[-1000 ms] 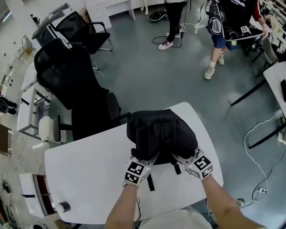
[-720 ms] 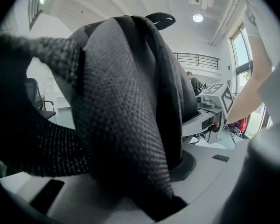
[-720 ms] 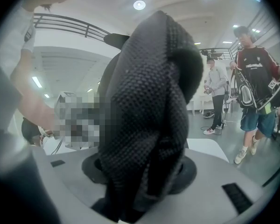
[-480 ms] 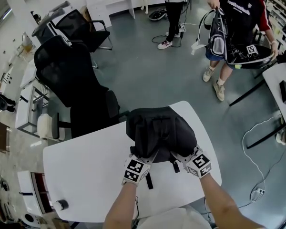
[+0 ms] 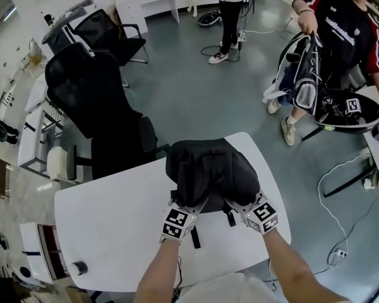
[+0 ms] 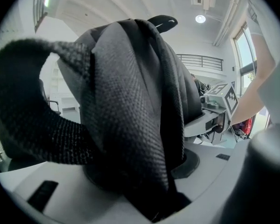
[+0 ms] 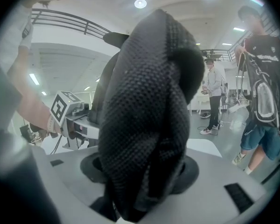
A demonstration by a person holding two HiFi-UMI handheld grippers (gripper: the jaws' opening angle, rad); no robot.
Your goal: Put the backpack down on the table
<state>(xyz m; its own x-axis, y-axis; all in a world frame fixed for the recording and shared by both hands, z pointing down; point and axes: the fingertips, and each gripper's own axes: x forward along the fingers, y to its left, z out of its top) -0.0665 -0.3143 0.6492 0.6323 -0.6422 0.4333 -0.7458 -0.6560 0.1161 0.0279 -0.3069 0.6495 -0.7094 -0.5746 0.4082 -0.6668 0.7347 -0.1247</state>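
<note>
Backpack (image 5: 211,169) sits on the white surface (image 5: 107,226). The left tongs (image 5: 191,208) and right tongs (image 5: 235,205) have just been opening, with its straps (image 6: 126,120) loose between them.

reached forward with the bare left forearm (image 5: 159,271) and right forearm (image 5: 285,271), closing slightly toward each other. pointed the left tongs (image 5: 189,207) and right tongs (image 5: 235,202) ahead and a little downward, near one another, marker cubes facing up. had just been widening both pairs of jaws, with black strap fabric of the backpack (image 5: 211,169) between each pair.
</note>
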